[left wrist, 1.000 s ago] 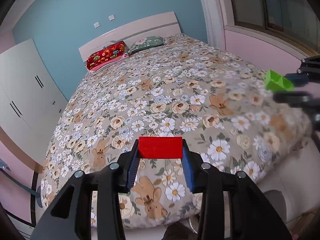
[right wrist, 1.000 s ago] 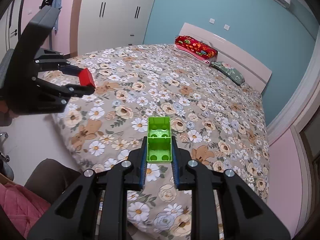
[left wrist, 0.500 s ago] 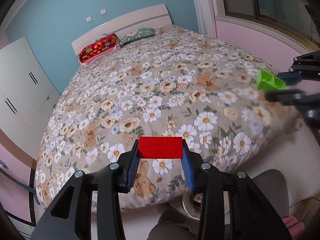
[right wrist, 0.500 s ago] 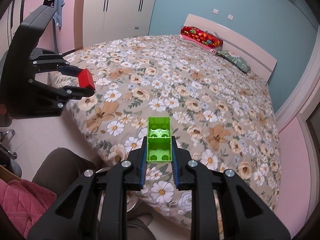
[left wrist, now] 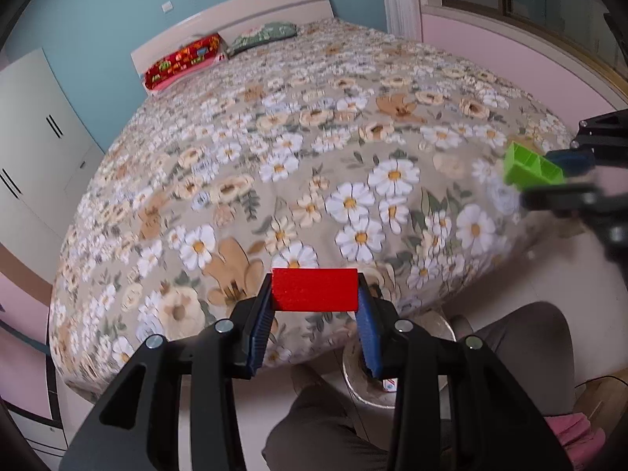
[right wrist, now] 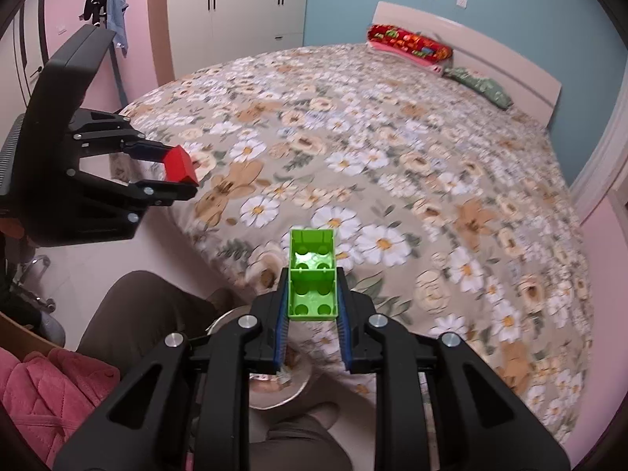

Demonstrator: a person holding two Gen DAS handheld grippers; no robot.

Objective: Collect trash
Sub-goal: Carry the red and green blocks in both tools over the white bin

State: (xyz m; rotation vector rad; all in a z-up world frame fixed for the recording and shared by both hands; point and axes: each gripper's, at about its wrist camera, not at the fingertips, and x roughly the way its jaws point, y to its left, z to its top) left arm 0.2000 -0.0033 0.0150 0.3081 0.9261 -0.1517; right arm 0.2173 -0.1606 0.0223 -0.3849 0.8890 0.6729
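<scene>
The left tool holds a red block tight over the foot edge of the bed, and further right the right tool holds a green block tight there too.

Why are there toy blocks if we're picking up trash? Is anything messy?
Nothing looks spilled or broken. The odd bit: the left gripper holds a red block and the right gripper a green block, toys rather than rubbish.
</scene>
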